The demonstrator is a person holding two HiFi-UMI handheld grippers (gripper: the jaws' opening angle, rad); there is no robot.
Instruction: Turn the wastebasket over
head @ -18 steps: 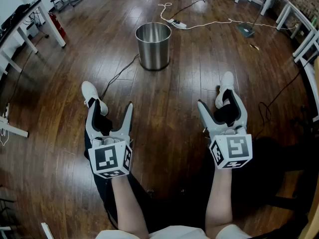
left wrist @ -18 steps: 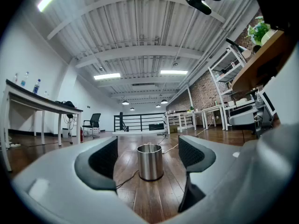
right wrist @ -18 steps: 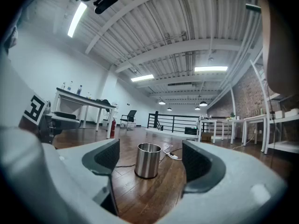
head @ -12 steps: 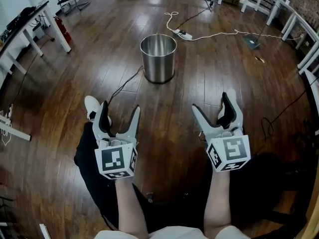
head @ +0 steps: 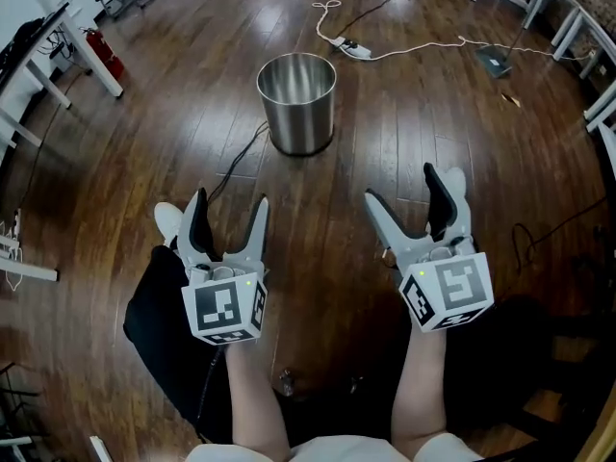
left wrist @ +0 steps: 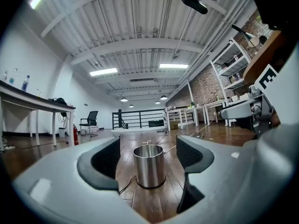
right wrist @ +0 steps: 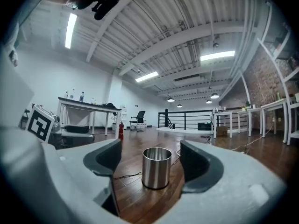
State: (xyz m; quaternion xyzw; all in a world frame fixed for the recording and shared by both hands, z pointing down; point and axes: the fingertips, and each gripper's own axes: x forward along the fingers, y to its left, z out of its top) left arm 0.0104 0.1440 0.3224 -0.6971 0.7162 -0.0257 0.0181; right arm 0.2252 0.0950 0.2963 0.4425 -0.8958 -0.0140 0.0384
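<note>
The wastebasket [head: 297,101] is a shiny steel cylinder that stands upright, mouth up, on the dark wooden floor ahead of both hands. My left gripper [head: 228,217] hovers low and left of it, jaws wide open with nothing between them. My right gripper [head: 406,193] is level with the left one, further right, also open and empty. Through the left gripper view the wastebasket [left wrist: 149,166] shows framed between the two grey jaws, still some way off. The right gripper view frames the wastebasket [right wrist: 156,167] the same way.
A black cable [head: 231,157] runs along the floor to the wastebasket's base. A white power strip with cords [head: 354,48] lies beyond it. White table legs [head: 91,61] stand at the left, shelving [head: 587,27] at the right. The person's white shoe [head: 169,221] is beside the left gripper.
Both grippers have come forward over the shoes, towards the wastebasket, and drawn slightly closer together. Their jaws stay open. The wastebasket has not moved.
</note>
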